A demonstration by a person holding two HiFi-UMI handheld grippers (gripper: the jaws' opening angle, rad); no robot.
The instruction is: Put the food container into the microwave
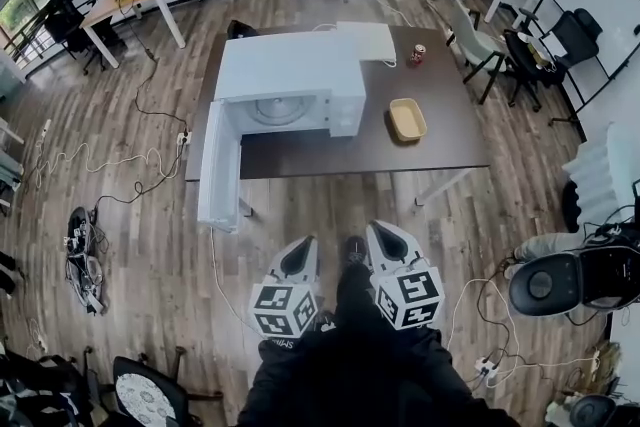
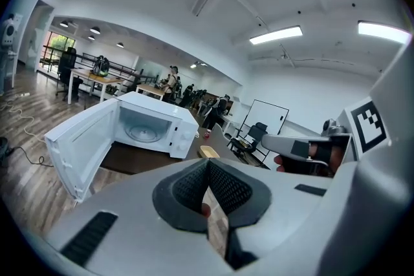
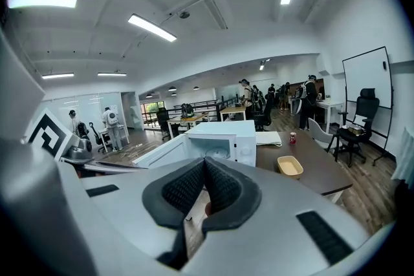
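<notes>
A white microwave [image 1: 290, 80] stands on the dark table [image 1: 450, 145] with its door [image 1: 220, 165] swung wide open and the glass turntable showing inside. To its right on the table lies the tan food container [image 1: 407, 119], empty-looking. My left gripper [image 1: 303, 250] and right gripper [image 1: 385, 240] are held low and close to my body, well short of the table, both shut with nothing between the jaws. The left gripper view shows its gripper [image 2: 208, 168], the microwave [image 2: 155, 119] and the container [image 2: 208, 151]. The right gripper view shows its gripper [image 3: 204, 168], the microwave [image 3: 226, 139] and the container [image 3: 290, 166].
A red can [image 1: 417, 54] and a flat white item [image 1: 368, 37] lie at the table's back. A chair [image 1: 478, 45] stands at the table's right end. Cables [image 1: 120, 165] trail over the wooden floor at left. People and desks are farther back.
</notes>
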